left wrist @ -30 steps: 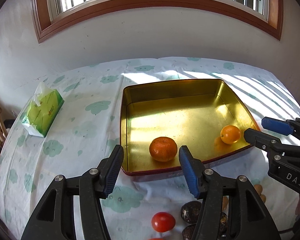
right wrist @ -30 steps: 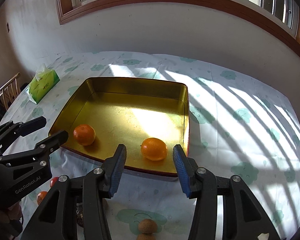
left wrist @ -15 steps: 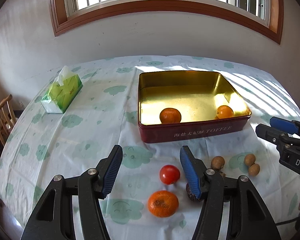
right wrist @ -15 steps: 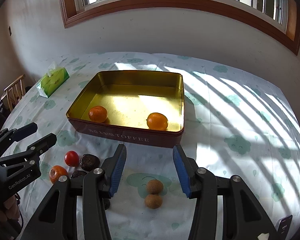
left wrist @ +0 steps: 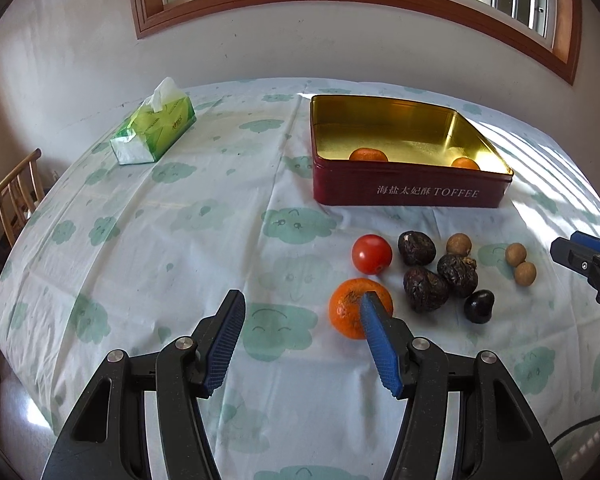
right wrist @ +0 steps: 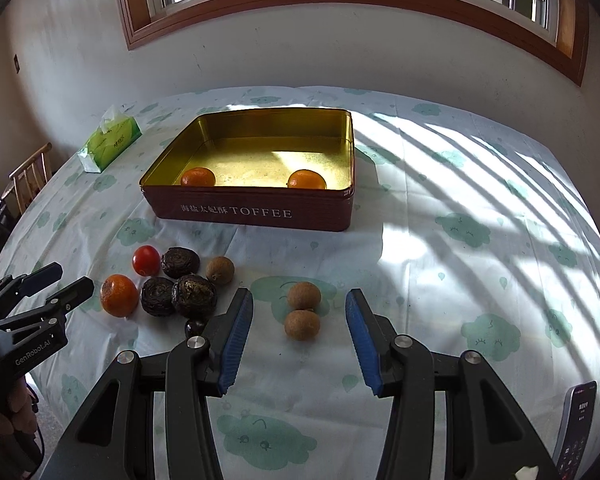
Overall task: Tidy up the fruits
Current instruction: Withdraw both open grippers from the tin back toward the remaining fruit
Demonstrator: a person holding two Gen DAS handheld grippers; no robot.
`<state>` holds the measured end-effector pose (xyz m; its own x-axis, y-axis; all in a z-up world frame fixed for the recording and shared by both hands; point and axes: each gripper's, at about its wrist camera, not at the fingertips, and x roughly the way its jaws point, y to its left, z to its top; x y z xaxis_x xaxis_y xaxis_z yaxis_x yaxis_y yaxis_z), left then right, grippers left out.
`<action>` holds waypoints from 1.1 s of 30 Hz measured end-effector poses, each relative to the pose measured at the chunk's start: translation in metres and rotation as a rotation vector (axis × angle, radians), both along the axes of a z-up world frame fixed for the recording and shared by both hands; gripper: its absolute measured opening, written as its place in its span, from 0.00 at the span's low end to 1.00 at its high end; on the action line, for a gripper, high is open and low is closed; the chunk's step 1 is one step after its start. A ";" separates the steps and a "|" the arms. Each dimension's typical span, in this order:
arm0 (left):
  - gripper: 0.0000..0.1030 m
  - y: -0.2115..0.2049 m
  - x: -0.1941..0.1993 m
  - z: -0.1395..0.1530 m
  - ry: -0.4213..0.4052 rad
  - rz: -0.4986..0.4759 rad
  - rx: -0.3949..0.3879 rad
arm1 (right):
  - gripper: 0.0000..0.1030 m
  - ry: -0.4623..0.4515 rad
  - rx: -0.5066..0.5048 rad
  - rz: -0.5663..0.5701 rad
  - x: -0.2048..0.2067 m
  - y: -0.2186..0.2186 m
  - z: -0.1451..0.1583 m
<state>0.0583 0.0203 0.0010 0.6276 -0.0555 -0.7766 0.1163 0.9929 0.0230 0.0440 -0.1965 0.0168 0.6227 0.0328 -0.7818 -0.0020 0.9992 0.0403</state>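
A: Your left claw [left wrist: 300, 312] hangs part open over the tabletop [left wrist: 172, 240], gripping nothing; the loose orange [left wrist: 350, 312] lies just behind its right finger.

B: And your right claw [right wrist: 299, 312] (also part open, empty) frames two brown fruits [right wrist: 303, 310].

A: Two oranges [right wrist: 198, 177] sit in the tin [right wrist: 260, 214].

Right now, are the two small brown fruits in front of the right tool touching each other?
Touching, or nearly so. In the right wrist view the upper brown fruit sits right against the lower brown fruit, with no tablecloth visible between them; the left wrist view shows them pressed together too.
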 end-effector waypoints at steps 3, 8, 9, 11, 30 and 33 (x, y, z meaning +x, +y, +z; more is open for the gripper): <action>0.59 0.003 -0.009 -0.006 0.011 0.005 0.006 | 0.44 0.013 -0.001 -0.002 -0.009 -0.002 -0.006; 0.59 0.004 -0.022 -0.015 0.033 0.005 0.001 | 0.44 0.039 0.006 -0.003 -0.021 -0.002 -0.018; 0.59 0.004 -0.024 -0.017 0.037 0.005 0.000 | 0.44 0.044 0.006 -0.001 -0.023 -0.002 -0.020; 0.59 0.003 -0.026 -0.020 0.043 0.003 0.000 | 0.44 0.050 0.006 0.004 -0.026 0.000 -0.023; 0.59 -0.009 -0.021 -0.036 0.074 -0.025 -0.012 | 0.41 0.105 0.001 0.009 -0.015 0.005 -0.051; 0.59 -0.011 -0.019 -0.038 0.077 -0.028 -0.017 | 0.40 0.110 0.003 0.006 -0.012 0.005 -0.053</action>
